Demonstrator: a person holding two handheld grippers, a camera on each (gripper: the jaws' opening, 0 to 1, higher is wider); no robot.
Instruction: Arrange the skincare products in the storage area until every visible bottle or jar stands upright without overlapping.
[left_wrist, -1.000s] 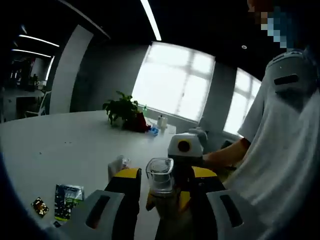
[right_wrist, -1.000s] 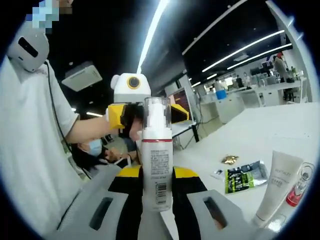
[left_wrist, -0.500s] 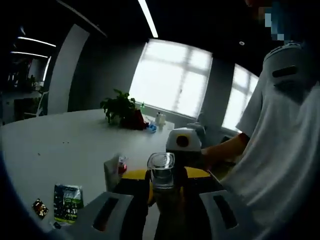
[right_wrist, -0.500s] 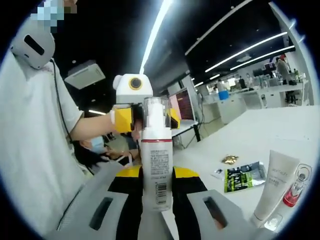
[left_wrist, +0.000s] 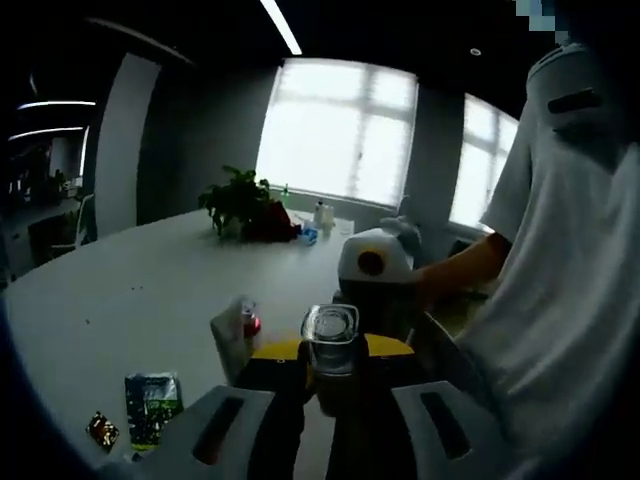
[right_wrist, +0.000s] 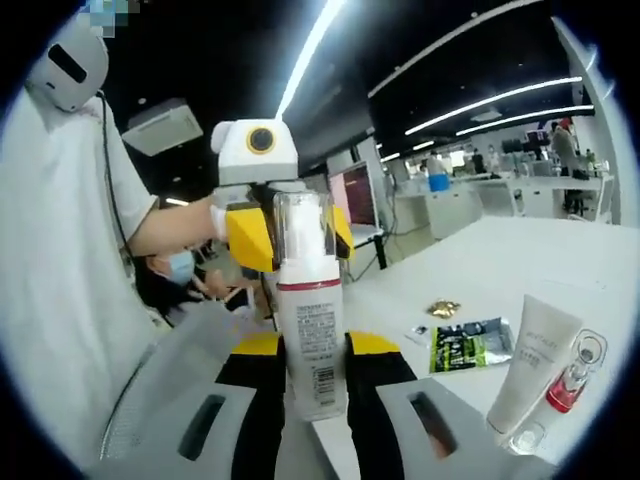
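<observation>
two grippers on one pump bottle (right_wrist: 312, 330) | right gripper (right_wrist: 315, 375) fingers grasping body, left gripper (left_wrist: 330, 365) clenched on cap | tube (right_wrist: 530, 365), vial (right_wrist: 565, 385) upright on counter (right_wrist: 500, 270); bottle left

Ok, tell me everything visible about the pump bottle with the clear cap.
The pump bottle is a slim white cylinder with a dark red band below a clear plastic cap covering a white pump head. Small printed text and a barcode run down its label. It stands upright in the right gripper view, held off the table, clamped low between the right gripper jaws. The left gripper, yellow-padded, sits around the cap. In the left gripper view the clear cap shows between the jaws.
</observation>
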